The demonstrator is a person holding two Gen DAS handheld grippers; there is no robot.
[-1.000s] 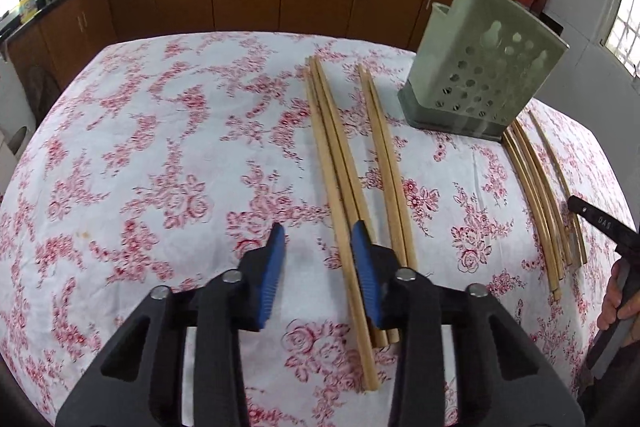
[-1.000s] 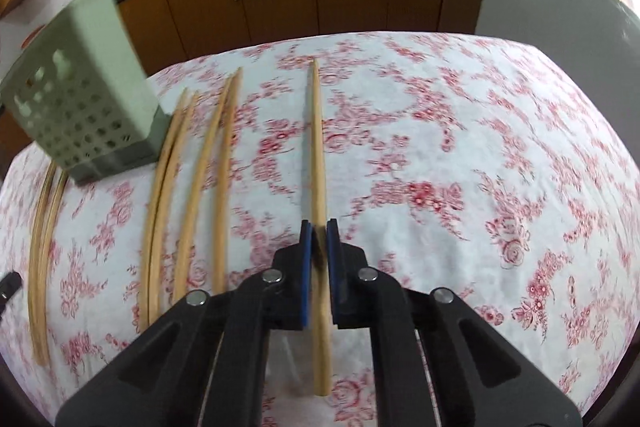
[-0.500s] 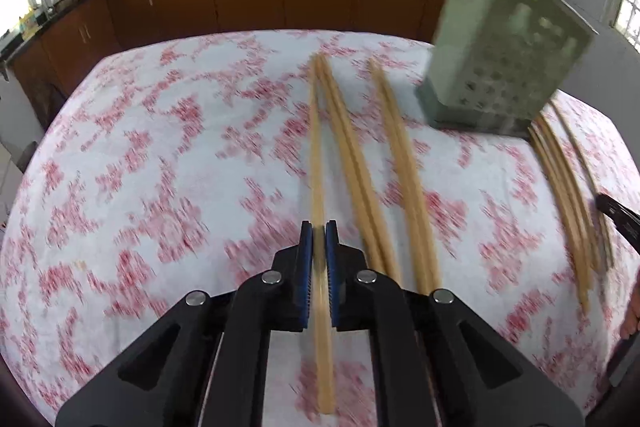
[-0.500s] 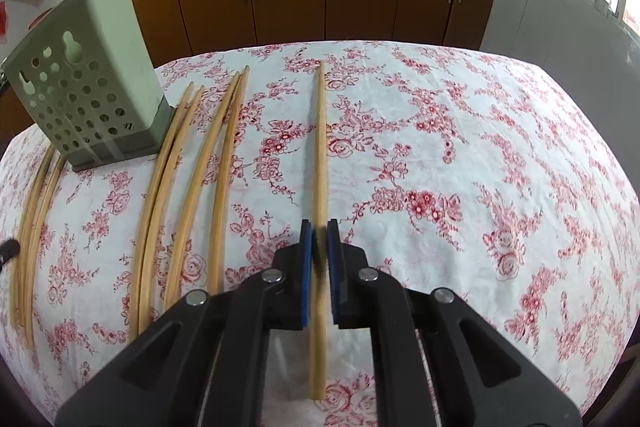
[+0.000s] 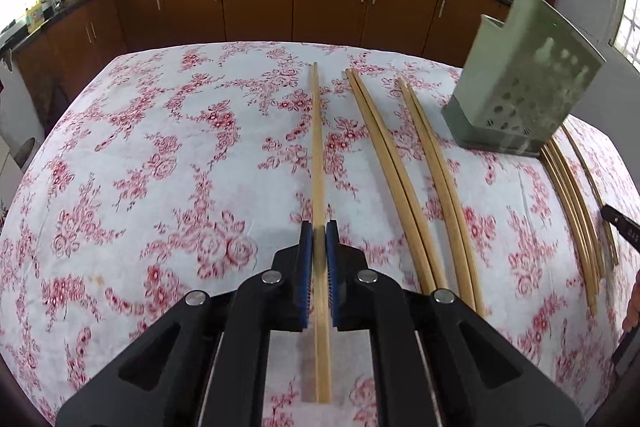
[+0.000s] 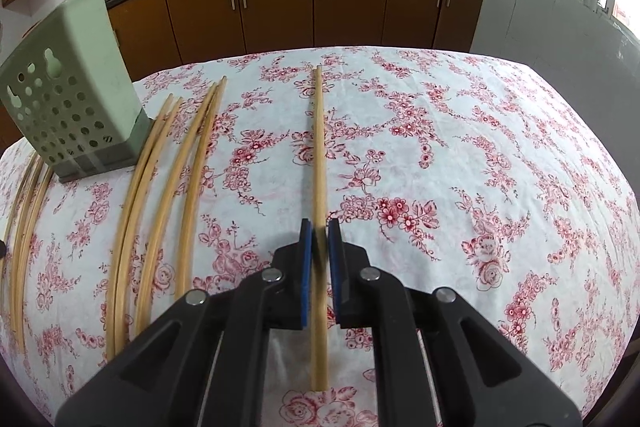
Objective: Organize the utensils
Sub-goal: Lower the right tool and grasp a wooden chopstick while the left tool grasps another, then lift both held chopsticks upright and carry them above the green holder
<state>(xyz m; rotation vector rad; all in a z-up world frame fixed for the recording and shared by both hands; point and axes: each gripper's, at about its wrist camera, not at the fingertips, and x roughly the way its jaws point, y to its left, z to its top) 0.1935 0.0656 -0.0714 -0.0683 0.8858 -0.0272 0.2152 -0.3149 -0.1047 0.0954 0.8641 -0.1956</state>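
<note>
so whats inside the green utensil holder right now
Cannot tell. Both views show only the outer walls of the green holder; its open top faces away. No chopsticks stick out above its rim, and the perforations show nothing clear inside.

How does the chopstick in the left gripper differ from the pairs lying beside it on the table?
The held chopstick is single and clamped in the left gripper; the loose chopsticks lie in pairs, ungripped and nearer the green holder. All look like the same pale wood and length.

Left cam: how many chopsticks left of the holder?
5: one chopstick clamped in the left gripper, one pair beside it, another pair nearer the holder. None seem hidden.
</note>
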